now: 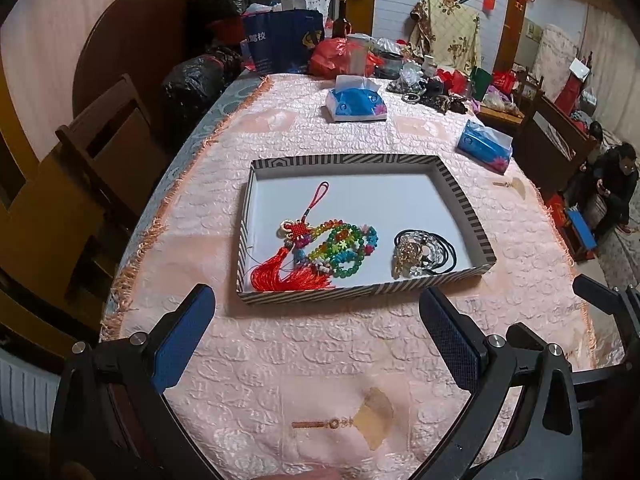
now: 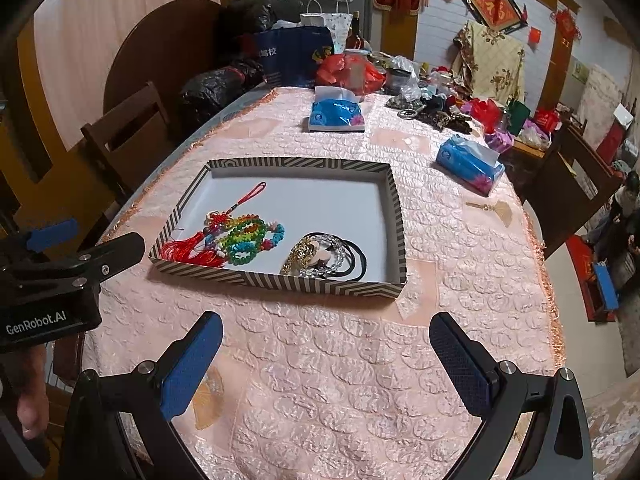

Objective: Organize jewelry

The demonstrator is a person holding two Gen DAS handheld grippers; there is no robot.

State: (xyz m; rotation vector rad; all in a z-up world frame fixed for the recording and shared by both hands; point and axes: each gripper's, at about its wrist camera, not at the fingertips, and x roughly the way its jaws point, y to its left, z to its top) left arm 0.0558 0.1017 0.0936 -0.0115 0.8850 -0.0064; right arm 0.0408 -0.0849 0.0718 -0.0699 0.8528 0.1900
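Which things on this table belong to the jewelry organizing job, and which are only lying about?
For the job:
- striped cardboard tray
- red tasselled knot charm
- colourful bead bracelets
- clear bead bracelet with black cords and gold piece

Lying about:
- two blue tissue packs
- red plastic bag
- dark blue paper bag

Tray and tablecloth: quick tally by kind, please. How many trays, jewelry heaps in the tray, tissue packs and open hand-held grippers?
Striped tray: 1
Jewelry heaps: 2, colourful beads with red tassel, clear beads with black cords
Blue tissue packs: 2
Open hand-held grippers: 2
Total: 7
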